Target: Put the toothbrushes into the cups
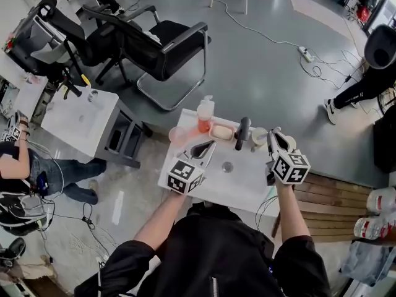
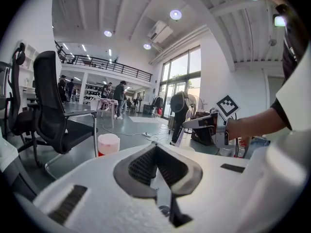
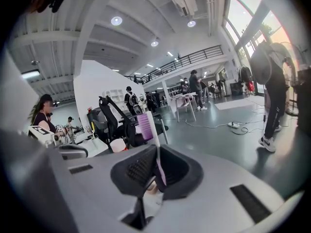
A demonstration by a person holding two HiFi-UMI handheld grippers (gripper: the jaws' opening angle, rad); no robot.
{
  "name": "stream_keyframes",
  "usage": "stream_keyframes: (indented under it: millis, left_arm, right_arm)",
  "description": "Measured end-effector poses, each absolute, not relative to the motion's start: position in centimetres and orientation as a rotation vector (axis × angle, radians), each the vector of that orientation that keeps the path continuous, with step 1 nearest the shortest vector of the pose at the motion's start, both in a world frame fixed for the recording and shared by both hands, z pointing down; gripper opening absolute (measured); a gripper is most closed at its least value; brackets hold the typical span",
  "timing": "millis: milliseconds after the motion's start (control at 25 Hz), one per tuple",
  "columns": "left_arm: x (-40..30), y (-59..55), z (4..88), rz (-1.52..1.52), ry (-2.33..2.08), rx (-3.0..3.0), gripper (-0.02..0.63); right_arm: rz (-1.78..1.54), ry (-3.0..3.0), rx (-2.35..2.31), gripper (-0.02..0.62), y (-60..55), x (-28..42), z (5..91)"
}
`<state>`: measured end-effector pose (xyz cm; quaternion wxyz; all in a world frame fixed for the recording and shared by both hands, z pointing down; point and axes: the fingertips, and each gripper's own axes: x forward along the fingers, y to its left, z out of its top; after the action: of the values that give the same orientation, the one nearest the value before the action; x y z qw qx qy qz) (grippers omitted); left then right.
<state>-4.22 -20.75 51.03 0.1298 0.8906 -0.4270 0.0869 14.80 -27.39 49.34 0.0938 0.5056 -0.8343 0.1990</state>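
Right gripper [image 1: 273,136]: fingers clamped on the toothbrush [image 3: 146,127], long axis near upright, bristle head at 12 o'clock above them. White cup [image 1: 258,136] stands on the desk [image 1: 241,187] just beside, at 9 o'clock from those fingers, so right is nearer. Left gripper [image 1: 209,145]: fingers closed, empty, pink cup [image 1: 178,135] at its 9 o'clock.

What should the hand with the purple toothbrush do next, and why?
Probably move the right gripper over the pale cup beside it and lower the handle in. Its fingers are clamped on the toothbrush, bristles up, and the toothbrush is not yet in a cup.
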Motion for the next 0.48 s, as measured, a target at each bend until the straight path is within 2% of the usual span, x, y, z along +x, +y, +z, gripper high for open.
stream_keyframes:
  millis: [480]
  left_arm:
    - [-6.9, -21.1, 52.2, 0.274, -1.342, 2.483, 0.002]
  right_arm:
    - [0.794, -2.296, 1.376, 0.031, -31.2, 14.6, 59.3]
